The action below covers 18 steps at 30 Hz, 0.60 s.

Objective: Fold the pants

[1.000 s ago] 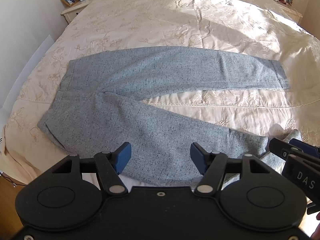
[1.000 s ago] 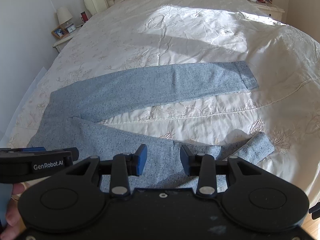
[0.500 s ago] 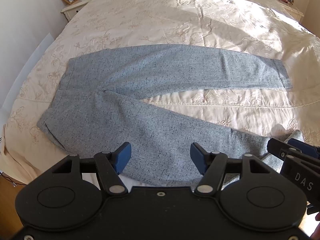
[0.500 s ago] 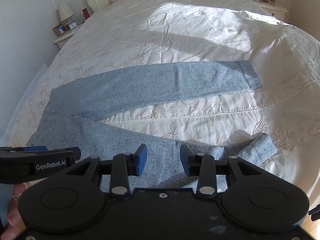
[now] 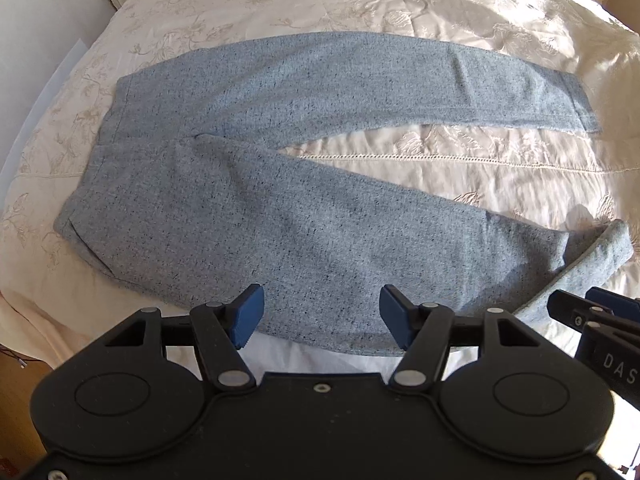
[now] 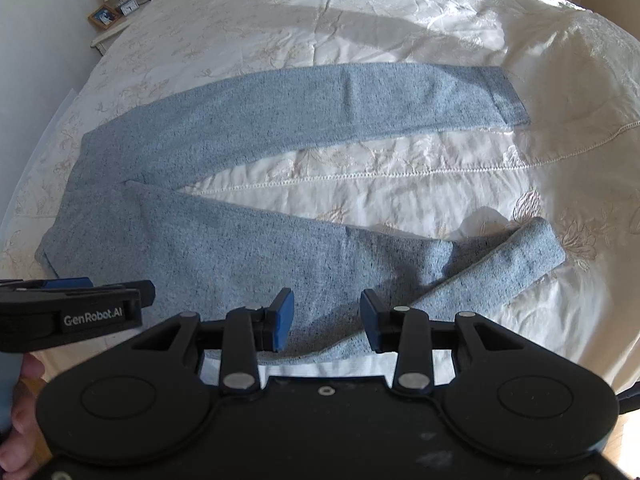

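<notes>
So the pants (image 5: 304, 216) are lying flat across the near end of a bed, on a cream bedspread (image 5: 400, 8) with a stitched flower pattern. They're a speckled blue-grey knit, kind of a heathered sweatpant fabric with little dark flecks all through it. The waist is off to the left side and both legs run out to the right, spread apart in a V so a wedge of bedspread shows between them. The far leg (image 6: 360, 104) is smooth and straight with a neat hem band at the end. The near leg (image 6: 320, 264) isn't as tidy: its cuff end (image 6: 516, 260) is doubled back on itself at an angle, so there's a folded flap sitting on top near the right edge. A pocket slit shows at the near corner of the waist.

The left gripper (image 5: 320, 314) hovers over the near edge of the pants around the thigh, blue pads spread wide, nothing between them. The right gripper (image 6: 326, 320) is just beside it, over the lower part of the near leg, pads also apart, not pinching any cloth. A hand (image 6: 20, 420) shows at the left edge of the right view.

A nightstand (image 6: 116, 24) with a lamp and a photo frame sits in the far left corner.
</notes>
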{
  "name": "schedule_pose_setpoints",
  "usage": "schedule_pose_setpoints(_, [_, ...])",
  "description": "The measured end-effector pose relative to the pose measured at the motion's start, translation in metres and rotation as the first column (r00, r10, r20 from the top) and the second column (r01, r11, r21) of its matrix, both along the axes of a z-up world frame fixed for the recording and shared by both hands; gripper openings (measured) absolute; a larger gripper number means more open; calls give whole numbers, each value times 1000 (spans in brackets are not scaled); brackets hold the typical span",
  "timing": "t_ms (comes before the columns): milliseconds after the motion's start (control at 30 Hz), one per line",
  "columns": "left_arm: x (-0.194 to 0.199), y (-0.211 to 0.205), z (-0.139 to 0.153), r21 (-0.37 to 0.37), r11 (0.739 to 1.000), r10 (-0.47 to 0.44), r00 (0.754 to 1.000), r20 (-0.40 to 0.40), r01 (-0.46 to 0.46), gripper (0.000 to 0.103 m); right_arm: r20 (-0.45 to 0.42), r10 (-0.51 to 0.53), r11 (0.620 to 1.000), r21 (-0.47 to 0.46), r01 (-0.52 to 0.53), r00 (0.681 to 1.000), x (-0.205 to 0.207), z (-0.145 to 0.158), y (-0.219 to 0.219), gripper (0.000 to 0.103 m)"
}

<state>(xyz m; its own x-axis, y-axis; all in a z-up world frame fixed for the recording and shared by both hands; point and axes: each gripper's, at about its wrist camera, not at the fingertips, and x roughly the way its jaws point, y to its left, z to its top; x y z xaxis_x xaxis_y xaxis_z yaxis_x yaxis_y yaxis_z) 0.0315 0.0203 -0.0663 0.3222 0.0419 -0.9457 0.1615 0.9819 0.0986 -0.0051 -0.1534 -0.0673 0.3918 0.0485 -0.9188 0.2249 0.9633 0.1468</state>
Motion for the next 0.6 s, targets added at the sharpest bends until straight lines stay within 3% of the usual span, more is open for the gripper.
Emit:
schedule_pose_setpoints(167, [11,19,-16,64,998,-9,1000,-14,9,66,-110,-28,999,-24,26,994,3,-32,10,39])
schedule_pose_setpoints(267, [26,33,-29,51,998,-39,997,-60,43,65,-167,-54,998,-43,47,985,8,-48,17,39])
schedule_pose_setpoints(367, [39,47,-39,58,996,-59,997,-58,62,65,-212,-80,996,-62,69,974,16,-59,29,39])
schedule_pose_setpoints(600, [75,74,-65,58,990,-123,991,-47,125,65,-221,-61,994,-105,38,973,53,-75,69,39])
